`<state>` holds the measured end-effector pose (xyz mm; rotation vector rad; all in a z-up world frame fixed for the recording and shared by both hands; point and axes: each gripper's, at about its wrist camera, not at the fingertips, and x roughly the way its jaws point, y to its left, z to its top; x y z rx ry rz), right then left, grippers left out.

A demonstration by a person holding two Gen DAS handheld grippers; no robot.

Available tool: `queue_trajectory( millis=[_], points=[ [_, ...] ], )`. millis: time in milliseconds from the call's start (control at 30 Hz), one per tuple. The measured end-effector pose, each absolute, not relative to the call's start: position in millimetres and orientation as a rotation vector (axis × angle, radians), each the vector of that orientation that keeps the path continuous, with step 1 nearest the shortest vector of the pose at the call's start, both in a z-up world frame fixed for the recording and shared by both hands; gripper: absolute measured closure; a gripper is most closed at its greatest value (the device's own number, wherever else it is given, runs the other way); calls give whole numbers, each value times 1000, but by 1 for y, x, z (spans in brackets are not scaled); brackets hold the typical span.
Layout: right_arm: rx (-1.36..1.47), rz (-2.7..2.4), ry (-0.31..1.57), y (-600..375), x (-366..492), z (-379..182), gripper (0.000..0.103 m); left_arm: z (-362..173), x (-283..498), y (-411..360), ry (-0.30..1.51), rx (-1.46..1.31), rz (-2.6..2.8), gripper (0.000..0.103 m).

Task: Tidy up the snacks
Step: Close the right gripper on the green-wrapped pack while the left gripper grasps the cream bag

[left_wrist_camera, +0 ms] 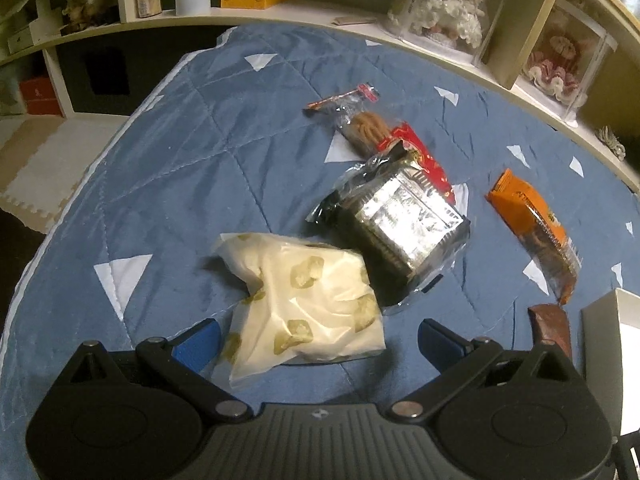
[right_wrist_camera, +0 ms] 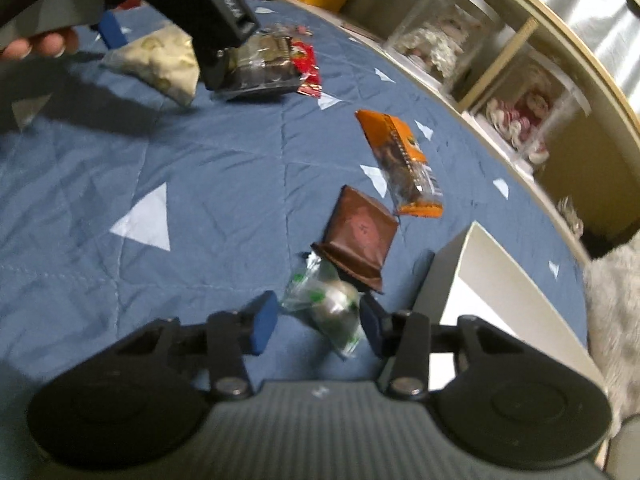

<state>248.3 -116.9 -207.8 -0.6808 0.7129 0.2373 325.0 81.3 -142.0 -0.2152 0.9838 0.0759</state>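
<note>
Pick phase. L gripper (left_wrist_camera: pixel 318 338) jaws wide, straddling white snack bag (left_wrist_camera: pixel 304 312) lower centre, no grip yet. R gripper (right_wrist_camera: pixel 318 326) jaws part open around green-clear packet (right_wrist_camera: pixel 328 308), contact unclear. Next: close, lift twd white box (right_wrist_camera: pixel 476 280) lower right.

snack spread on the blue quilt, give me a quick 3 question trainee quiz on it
1. True or false: the left gripper is open around the white snack bag.
2. What lies between the right gripper fingers? A) orange packet B) green-and-clear wrapped snack C) brown packet
3. Fill in: the white box sits to the ____ of the brown packet in the right wrist view.

Key: 1 true; 2 B; 3 right
</note>
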Motion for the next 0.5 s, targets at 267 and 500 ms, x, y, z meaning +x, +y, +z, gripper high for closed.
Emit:
queue_trajectory(
  millis=[267, 500],
  points=[
    [-677, 283, 708, -115, 236, -200, 74, -143, 324, 85, 986, -224, 87, 0],
    [-484, 377, 785, -111, 218, -178, 74, -145, 324, 90, 989, -251, 92, 0]
  ],
)
